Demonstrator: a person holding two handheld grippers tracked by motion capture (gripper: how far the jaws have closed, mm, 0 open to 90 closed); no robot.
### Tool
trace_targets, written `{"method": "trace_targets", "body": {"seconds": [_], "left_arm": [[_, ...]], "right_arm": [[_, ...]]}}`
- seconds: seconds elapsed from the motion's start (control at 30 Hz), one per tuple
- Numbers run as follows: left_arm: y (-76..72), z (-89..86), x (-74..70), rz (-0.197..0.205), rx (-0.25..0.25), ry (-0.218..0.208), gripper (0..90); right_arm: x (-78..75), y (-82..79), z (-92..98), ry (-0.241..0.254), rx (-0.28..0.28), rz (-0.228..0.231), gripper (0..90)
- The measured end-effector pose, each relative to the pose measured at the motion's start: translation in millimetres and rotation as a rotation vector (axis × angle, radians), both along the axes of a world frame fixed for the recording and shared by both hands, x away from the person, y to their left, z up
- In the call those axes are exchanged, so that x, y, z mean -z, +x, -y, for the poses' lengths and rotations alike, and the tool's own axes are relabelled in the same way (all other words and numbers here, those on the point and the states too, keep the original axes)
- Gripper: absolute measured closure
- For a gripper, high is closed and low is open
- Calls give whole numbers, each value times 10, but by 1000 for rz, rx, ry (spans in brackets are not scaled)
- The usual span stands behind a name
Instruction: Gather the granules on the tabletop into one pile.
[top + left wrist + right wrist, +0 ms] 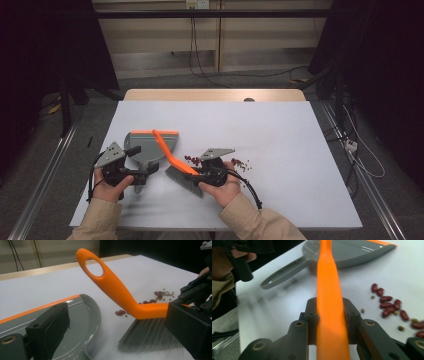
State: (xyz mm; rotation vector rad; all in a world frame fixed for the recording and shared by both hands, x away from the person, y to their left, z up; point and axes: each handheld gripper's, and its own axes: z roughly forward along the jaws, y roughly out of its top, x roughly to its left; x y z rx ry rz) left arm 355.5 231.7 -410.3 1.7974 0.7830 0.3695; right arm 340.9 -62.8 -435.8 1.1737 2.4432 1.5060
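Here right tool clamps orange brush; left tool state unclear beside dustpan; beans scattered nearby.

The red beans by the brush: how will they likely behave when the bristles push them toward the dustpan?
The red beans are small, smooth and loose on the flat table, so they will probably skid and roll rather than move as one clump. Smaller greenish bits lie among them and may slip under the bristles. Already scattered apart, they would likely spread further.
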Motion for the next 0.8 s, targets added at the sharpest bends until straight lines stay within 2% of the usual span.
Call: {"method": "trace_targets", "body": {"seconds": [0.2, 0.8], "left_arm": [[-6, 11, 1, 2, -1, -2, 57], [-6, 31, 11, 0, 6, 10, 57]], "right_arm": [[28, 15, 97, 4, 38, -5, 709], [46, -2, 235, 1, 67, 9, 707]]}}
